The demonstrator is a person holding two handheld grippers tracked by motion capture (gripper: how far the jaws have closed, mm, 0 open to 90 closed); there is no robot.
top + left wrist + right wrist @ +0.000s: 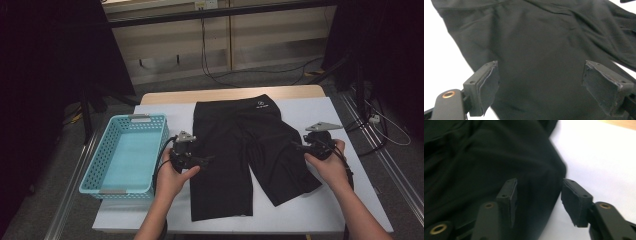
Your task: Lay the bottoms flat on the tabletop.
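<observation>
A pair of black shorts [240, 145] lies flat on the white table [345, 200], waistband at the far side and both legs toward me. My left gripper [209, 159] hovers at the left leg's outer edge and points right. In the left gripper view its jaws [540, 85] stand wide apart with the black fabric [536, 45] spread below them and nothing clamped. My right gripper [296, 146] is at the right leg's outer edge and points left. In the right gripper view its jaws [539, 197] are apart over the edge of the cloth [474, 165], and the pads do not press on it.
A light blue perforated basket [161, 145] stands at the table's left, close to my left hand. Bare white table shows to the right of the shorts. Beyond the table's far edge are a wooden strip [230, 94], cables on the floor and dark stands.
</observation>
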